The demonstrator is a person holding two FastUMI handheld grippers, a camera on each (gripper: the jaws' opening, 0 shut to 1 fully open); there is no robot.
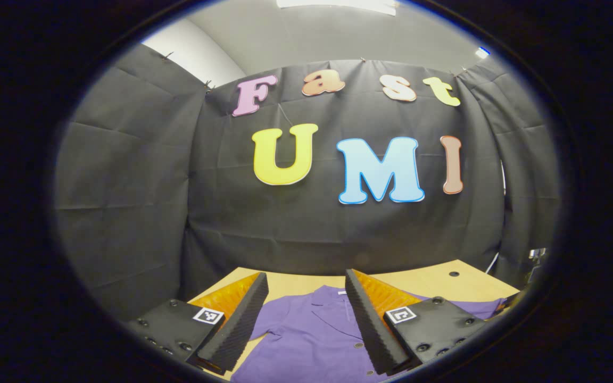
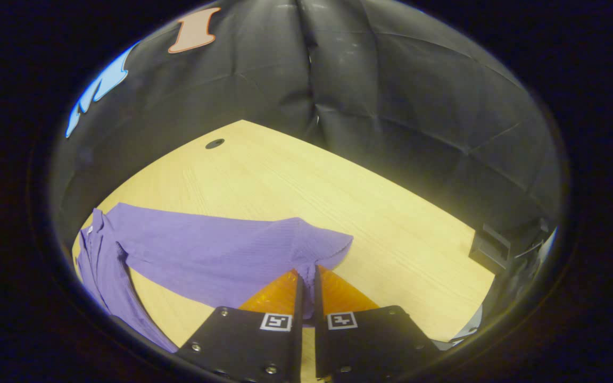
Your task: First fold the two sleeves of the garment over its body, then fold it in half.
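purple shirt (image 1: 312, 335) flat on wooden table (image 2: 306, 175), left gripper (image 1: 306, 319) spread above it, right gripper (image 2: 306, 276) pinching sleeve (image 2: 232, 250) — near the cuff

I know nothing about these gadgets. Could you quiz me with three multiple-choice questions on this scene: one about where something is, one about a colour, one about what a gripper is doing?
1. Where does the shirt lie?
A. on the wooden table
B. on the floor
C. on a hanger

2. What colour is the shirt?
A. green
B. purple
C. white

3. How does the right gripper stand?
A. wide open above the table
B. shut on a cup
C. shut on the sleeve

Answers:
1 A, the cloth is spread on the tabletop.
2 B, it is purple in both views.
3 C, its fingers are pressed together on the sleeve's edge, while the left gripper stands open.
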